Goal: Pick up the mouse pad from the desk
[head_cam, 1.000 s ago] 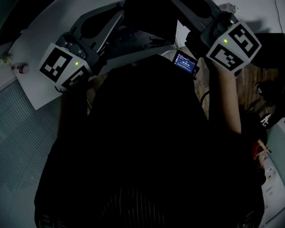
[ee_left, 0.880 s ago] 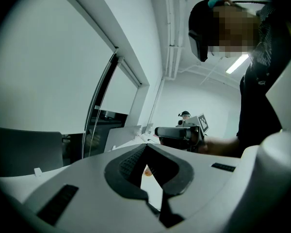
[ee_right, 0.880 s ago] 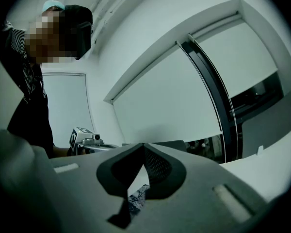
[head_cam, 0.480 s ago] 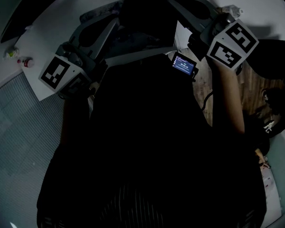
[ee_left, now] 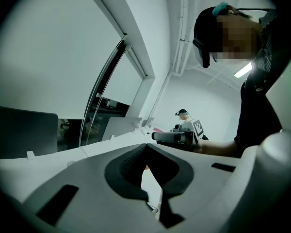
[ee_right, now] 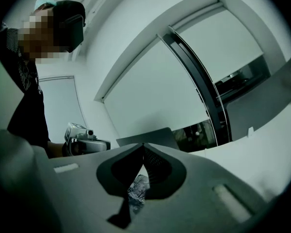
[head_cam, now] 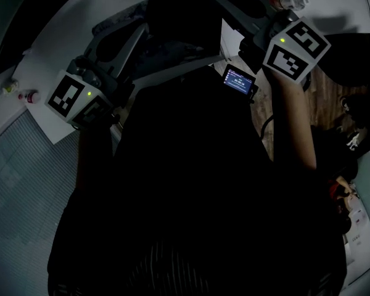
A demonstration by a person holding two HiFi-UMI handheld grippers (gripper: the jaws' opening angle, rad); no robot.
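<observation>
The left gripper (ee_left: 145,146) has its jaws closed tip to tip with nothing caught between them. In its own view only a sliver of white surface shows through the gap behind the tips. The right gripper (ee_right: 143,146) is likewise clenched on nothing, its pads meeting at the front, and a blurred, mottled thing (ee_right: 136,191) shows lower down through the gap. In the head view both grippers sit in the upper part of the frame. The left one is at the left over the white desk (head_cam: 43,73), the right one at the upper right, and both angle toward the top centre. Between their front ends there is a dark flat rectangle that may be the mouse pad (head_cam: 185,11), though the picture is too dark to be sure, and neither gripper holds it. A small lit screen (head_cam: 239,81) glows just below the right gripper. Two small containers (head_cam: 29,95) stand near the left edge of the desk, and a clear bottle (head_cam: 293,2) lies at the top right. The person's dark torso (head_cam: 185,196) fills the lower middle of the frame.
</observation>
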